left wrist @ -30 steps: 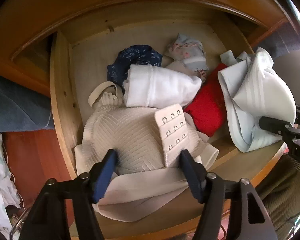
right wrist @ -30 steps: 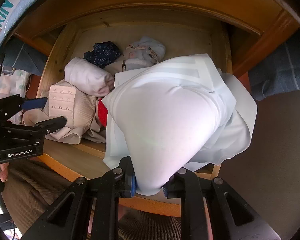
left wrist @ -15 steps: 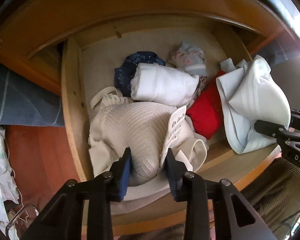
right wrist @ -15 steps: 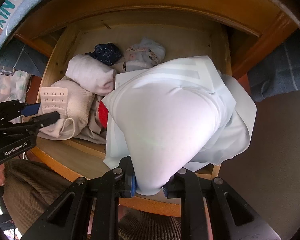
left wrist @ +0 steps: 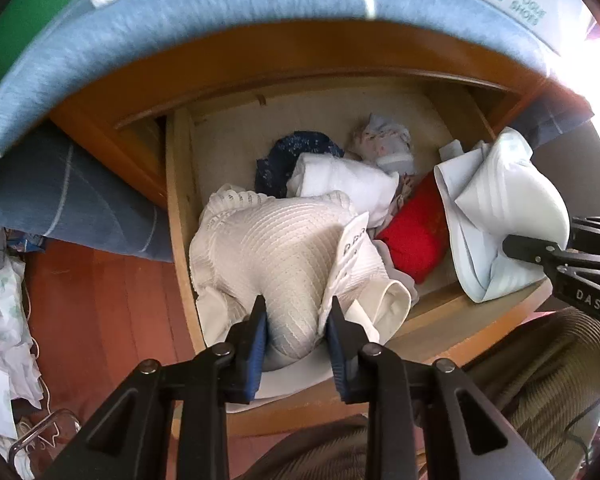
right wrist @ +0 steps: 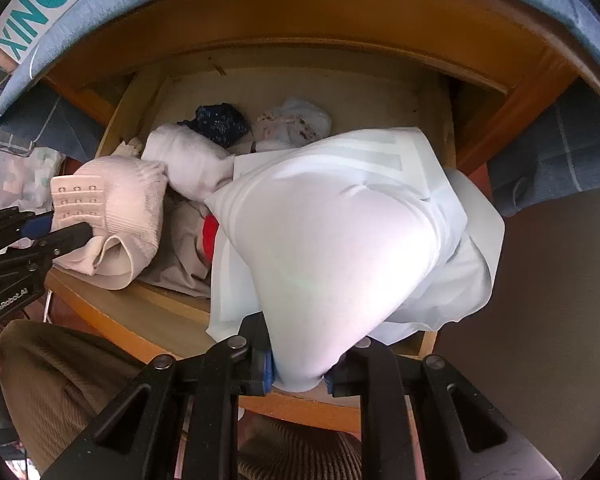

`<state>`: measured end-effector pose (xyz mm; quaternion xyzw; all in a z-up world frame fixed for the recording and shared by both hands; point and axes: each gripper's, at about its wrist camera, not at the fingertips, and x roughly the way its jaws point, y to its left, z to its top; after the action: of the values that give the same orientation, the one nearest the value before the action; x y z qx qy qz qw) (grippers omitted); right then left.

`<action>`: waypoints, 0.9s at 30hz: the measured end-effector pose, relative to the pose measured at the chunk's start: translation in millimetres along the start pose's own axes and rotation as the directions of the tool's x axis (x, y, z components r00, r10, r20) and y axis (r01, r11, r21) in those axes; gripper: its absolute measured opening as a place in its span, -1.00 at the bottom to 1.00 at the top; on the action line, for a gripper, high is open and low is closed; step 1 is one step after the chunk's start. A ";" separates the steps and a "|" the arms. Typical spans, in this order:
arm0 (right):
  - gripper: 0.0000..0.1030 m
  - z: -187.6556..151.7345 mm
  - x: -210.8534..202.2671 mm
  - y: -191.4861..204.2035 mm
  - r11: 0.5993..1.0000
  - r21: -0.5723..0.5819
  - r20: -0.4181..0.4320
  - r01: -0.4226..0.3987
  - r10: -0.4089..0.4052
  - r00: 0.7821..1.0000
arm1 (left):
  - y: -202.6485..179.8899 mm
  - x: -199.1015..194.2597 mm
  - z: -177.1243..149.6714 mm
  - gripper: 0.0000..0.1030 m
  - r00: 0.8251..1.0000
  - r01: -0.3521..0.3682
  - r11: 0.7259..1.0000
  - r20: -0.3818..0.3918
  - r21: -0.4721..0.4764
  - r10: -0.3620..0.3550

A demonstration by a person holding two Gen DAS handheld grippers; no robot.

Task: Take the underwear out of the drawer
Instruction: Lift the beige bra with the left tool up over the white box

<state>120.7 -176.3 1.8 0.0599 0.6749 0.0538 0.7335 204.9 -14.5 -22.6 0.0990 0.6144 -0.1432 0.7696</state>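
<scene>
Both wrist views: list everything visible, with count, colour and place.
drawer: one, wood, pulled open
cream bra: one, ribbed, front left, pinched and bunched up
pale blue bra: one, front right, lifted over the rim
red garment: one, middle
white roll: one, centre
navy dotted garment: one, back
floral bundle: one, pale, back
blue box: one, above the drawer
left gripper: black with blue pads, jaws just closed on the cream bra
right gripper: black, jaws clamping the pale blue bra
corduroy trousers: olive, below the drawer
</scene>
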 end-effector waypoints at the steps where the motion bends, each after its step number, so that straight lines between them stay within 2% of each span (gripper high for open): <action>1: -0.69 -0.3 0.7 -1.0 1.000 0.001 0.002 0.000 0.000 1.000 | -0.4 -4.0 -2.1 -0.47 1.000 -0.002 1.000 0.006 -0.002 0.002; 14: -0.69 -1.8 -3.5 0.3 1.000 0.014 0.027 0.026 -0.026 0.999 | 5.0 -68.7 -11.0 -0.48 0.993 0.028 1.000 0.119 -0.013 -0.026; 27: -0.69 -5.7 -12.6 -0.5 0.997 0.043 0.062 0.070 -0.072 0.995 | 15.6 -107.7 -25.5 -0.47 0.982 -0.007 1.000 0.190 -0.016 0.010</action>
<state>114.0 -178.7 13.7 0.0524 0.6538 0.0121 0.7548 164.9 19.1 76.2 0.0813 0.5386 -0.1440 0.8262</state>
